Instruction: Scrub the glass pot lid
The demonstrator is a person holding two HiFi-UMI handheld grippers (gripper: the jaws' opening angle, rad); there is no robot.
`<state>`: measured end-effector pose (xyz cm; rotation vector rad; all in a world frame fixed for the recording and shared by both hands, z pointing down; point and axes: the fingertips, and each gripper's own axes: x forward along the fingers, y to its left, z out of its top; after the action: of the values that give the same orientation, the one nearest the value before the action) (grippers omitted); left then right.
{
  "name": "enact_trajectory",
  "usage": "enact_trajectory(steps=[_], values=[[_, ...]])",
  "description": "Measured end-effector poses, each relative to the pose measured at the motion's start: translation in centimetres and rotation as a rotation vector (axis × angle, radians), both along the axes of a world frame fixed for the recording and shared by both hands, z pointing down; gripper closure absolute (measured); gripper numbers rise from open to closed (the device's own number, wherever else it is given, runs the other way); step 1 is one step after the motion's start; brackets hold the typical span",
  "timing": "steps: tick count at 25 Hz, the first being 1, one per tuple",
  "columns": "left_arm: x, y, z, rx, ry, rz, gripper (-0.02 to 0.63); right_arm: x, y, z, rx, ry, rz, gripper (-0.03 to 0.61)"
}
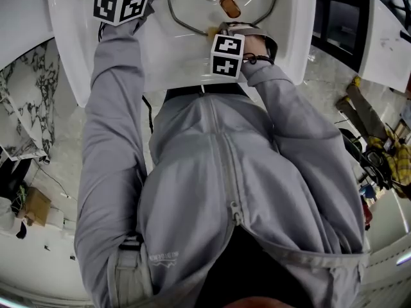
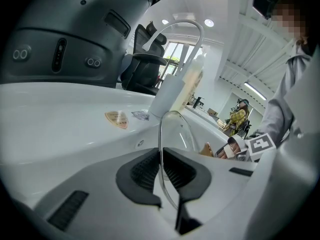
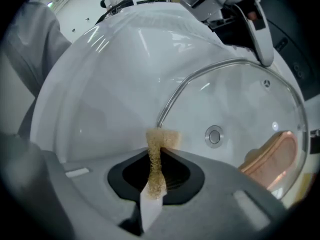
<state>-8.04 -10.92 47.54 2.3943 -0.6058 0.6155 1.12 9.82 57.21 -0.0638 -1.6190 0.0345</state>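
Observation:
The glass pot lid (image 3: 240, 109), with a metal rim and a wooden knob (image 3: 272, 156), stands tilted in the white sink (image 1: 180, 43). My left gripper (image 2: 161, 166) is shut on the lid's rim (image 2: 161, 134) and holds it on edge at the sink's far left. My right gripper (image 3: 156, 171) is shut on a tan sponge (image 3: 156, 154), whose tip presses on the near rim of the lid. In the head view the lid (image 1: 192, 5) lies between the left gripper's marker cube (image 1: 122, 2) and the right gripper's marker cube (image 1: 228, 53).
The sink drain (image 3: 215, 135) shows through the glass. A curved faucet (image 2: 175, 29) rises behind the basin, with a pale bottle (image 2: 192, 81) beside it. The person's grey jacket (image 1: 225, 172) fills the space in front of the sink. Cluttered floor lies at the right (image 1: 379, 159).

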Motion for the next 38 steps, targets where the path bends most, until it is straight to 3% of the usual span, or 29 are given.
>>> enact_trajectory(steps=[4, 12, 16, 20, 23, 25, 30, 38], values=[[-0.1, 0.0, -0.1, 0.031, -0.043, 0.000, 0.586, 1.4, 0.0, -1.0, -0.028, -0.007, 0.012, 0.543], [-0.3, 0.2, -0.1, 0.144, -0.179, -0.066, 0.586, 6.1, -3.0, -6.1, 0.081, -0.037, 0.068, 0.543], [0.7, 0.5, -0.5, 0.202, -0.281, -0.075, 0.584, 8.9, -6.3, -9.2, 0.188, -0.072, 0.123, 0.543], [2.5, 0.8, -2.2, 0.237, -0.283, -0.093, 0.583, 9.8, -10.6, -12.1, 0.319, -0.142, 0.171, 0.543], [4.2, 1.1, -3.2, 0.273, -0.291, -0.065, 0.497, 9.1, -14.4, -13.4, 0.427, -0.182, 0.153, 0.543], [5.4, 0.8, -3.7, 0.291, -0.299, -0.049, 0.482, 8.2, -16.9, -14.0, 0.502, -0.193, 0.120, 0.543], [6.6, -1.5, -4.3, 0.274, -0.326, -0.051, 0.482, 5.7, -21.3, -14.1, 0.648, -0.207, 0.029, 0.543], [6.9, -4.2, -2.6, 0.153, -0.363, -0.039, 0.485, 4.7, -23.0, -11.8, 0.676, -0.192, -0.048, 0.543]])
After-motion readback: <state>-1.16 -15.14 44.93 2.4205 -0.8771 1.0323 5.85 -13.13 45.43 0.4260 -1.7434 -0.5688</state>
